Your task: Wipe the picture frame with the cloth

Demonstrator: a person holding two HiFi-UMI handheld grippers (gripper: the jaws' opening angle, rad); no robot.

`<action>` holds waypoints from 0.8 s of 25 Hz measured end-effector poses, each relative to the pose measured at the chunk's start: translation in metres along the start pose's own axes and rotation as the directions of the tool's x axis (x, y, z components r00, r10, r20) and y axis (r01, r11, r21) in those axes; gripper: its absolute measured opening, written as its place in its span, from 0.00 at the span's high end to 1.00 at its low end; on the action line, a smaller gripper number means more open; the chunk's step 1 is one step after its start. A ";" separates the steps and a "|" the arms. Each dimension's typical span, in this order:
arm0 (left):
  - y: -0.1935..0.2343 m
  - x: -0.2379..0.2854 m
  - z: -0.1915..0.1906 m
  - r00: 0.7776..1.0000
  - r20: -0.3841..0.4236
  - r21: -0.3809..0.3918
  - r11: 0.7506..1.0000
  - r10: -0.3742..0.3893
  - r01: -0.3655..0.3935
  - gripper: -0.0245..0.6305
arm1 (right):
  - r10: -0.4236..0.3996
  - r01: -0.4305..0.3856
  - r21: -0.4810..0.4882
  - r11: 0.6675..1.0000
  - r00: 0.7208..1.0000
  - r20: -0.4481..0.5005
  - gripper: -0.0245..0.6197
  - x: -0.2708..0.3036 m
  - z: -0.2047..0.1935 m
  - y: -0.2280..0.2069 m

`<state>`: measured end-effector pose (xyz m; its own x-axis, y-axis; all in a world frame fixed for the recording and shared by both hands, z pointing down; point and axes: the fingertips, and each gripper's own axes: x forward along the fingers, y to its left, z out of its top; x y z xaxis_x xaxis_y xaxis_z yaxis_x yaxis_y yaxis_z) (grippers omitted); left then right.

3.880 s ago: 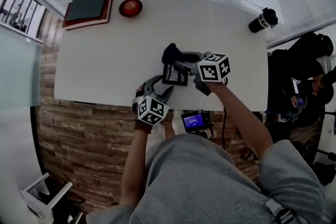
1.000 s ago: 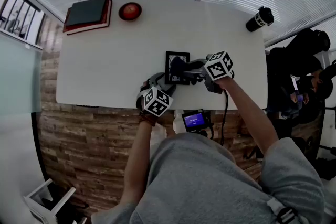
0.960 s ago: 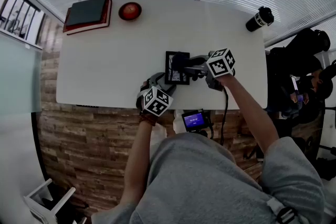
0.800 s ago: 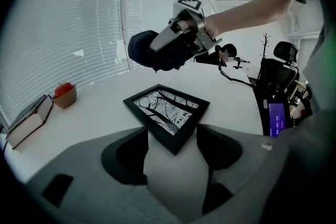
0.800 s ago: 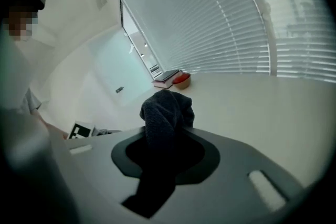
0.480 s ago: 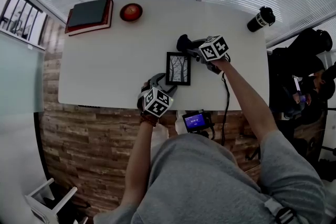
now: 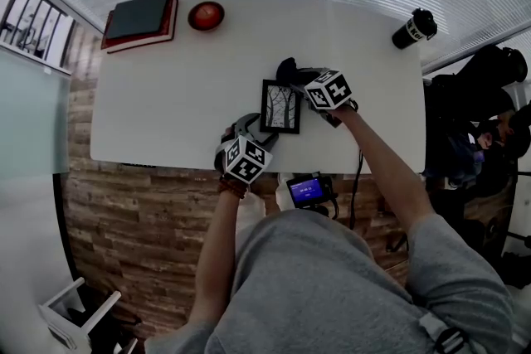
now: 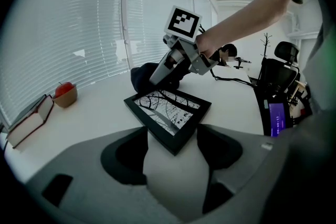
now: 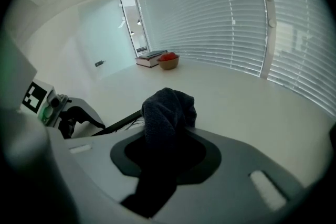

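The black picture frame [image 7: 281, 106] with a tree print lies mid-table. My left gripper [image 7: 254, 129] is shut on its near corner; in the left gripper view the frame [image 8: 168, 113] sits wedged between the two wide-set jaws [image 8: 174, 145]. My right gripper [image 7: 294, 79] rests just beyond the frame's far right corner, and the dark cloth [image 7: 286, 69] is bunched in its jaws and rests on the table. In the right gripper view the cloth [image 9: 168, 107] fills the gap of that gripper [image 9: 168, 138], whose jaws have just been opening.
On the white table [image 7: 166, 95], a stack of books [image 7: 139, 15] and a red apple in a bowl [image 7: 206, 14] sit at the far left. A black bottle [image 7: 415, 30] lies at the far right corner. A small lit screen [image 7: 309, 191] hangs below the near edge.
My right gripper lifted the cloth off the frame's face and moved it to the table past the frame's far right corner. The left gripper and the frame stayed put.
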<state>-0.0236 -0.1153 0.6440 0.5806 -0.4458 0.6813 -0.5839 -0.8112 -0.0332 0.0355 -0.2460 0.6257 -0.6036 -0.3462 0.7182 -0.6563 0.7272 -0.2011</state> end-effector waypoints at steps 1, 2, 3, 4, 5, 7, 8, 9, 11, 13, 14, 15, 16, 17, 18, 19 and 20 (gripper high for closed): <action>0.000 0.000 0.000 1.000 0.000 0.001 1.000 -0.001 0.001 0.49 | -0.014 0.014 -0.021 1.000 1.000 0.007 0.79 -0.002 -0.001 0.002; 0.000 0.000 0.000 1.000 0.001 0.002 1.000 -0.001 0.001 0.49 | -0.025 0.025 -0.048 0.999 1.000 0.009 0.79 -0.003 -0.001 0.003; 0.000 0.000 0.000 1.000 0.002 0.003 1.000 -0.001 0.001 0.49 | -0.032 0.033 -0.076 0.997 0.999 0.008 0.79 -0.004 -0.002 0.005; 0.001 0.000 0.000 1.000 0.002 0.003 1.000 -0.001 0.001 0.49 | -0.037 0.038 -0.100 0.994 0.999 0.008 0.79 -0.005 -0.002 0.006; 0.001 0.000 0.000 1.000 0.002 0.003 1.000 0.000 0.000 0.49 | -0.040 0.041 -0.117 0.992 0.999 0.010 0.79 -0.006 -0.002 0.007; 0.001 0.001 0.001 1.000 0.003 0.003 1.000 0.001 -0.001 0.49 | -0.037 0.038 -0.138 0.990 0.999 0.013 0.79 -0.009 -0.004 0.011; 0.000 0.002 0.001 1.000 0.003 0.003 1.000 0.001 -0.001 0.49 | -0.025 0.026 -0.144 0.989 1.000 0.011 0.79 -0.010 -0.006 0.015; 0.000 0.002 0.001 1.000 0.003 0.003 1.000 0.001 -0.001 0.49 | -0.004 0.005 -0.148 0.989 1.000 0.008 0.79 -0.011 -0.009 0.022; 0.000 0.001 0.001 1.000 0.003 0.004 1.000 0.001 -0.001 0.49 | 0.043 -0.042 -0.148 0.988 0.999 -0.001 0.80 -0.011 -0.017 0.040; 0.001 0.001 0.000 1.000 0.002 0.004 1.000 0.001 -0.001 0.49 | 0.053 -0.051 -0.145 0.988 0.999 0.011 0.80 -0.010 -0.023 0.054; 0.001 0.000 0.000 1.000 0.003 0.004 1.000 0.001 -0.001 0.49 | 0.051 -0.048 -0.133 0.990 0.998 0.024 0.80 -0.010 -0.025 0.057; 0.001 0.000 0.000 1.000 0.003 0.004 1.000 0.001 -0.001 0.49 | 0.052 -0.048 -0.112 0.993 0.998 0.039 0.80 -0.010 -0.026 0.059; 0.001 0.000 0.000 1.000 0.005 0.004 1.000 0.001 -0.001 0.49 | 0.056 -0.052 -0.086 0.995 0.997 0.052 0.80 -0.011 -0.027 0.061; 0.001 0.000 0.000 1.000 0.006 0.004 1.000 0.002 -0.002 0.49 | 0.062 -0.058 -0.063 0.996 0.996 0.061 0.80 -0.012 -0.028 0.062; 0.000 0.000 0.000 1.000 0.007 0.005 1.000 0.002 -0.002 0.49 | 0.068 -0.065 -0.048 0.997 0.995 0.067 0.80 -0.013 -0.029 0.064; 0.001 0.000 0.000 1.000 0.007 0.005 1.000 0.003 -0.003 0.49 | 0.074 -0.071 -0.038 0.997 0.995 0.070 0.80 -0.014 -0.030 0.066; 0.001 0.000 0.000 1.000 0.007 0.005 1.000 0.004 -0.004 0.49 | 0.080 -0.078 -0.032 0.996 0.994 0.073 0.80 -0.015 -0.032 0.069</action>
<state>-0.0244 -0.1156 0.6440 0.5820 -0.4517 0.6761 -0.5833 -0.8113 -0.0400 0.0136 -0.1722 0.6226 -0.6855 -0.3289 0.6495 -0.5925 0.7705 -0.2352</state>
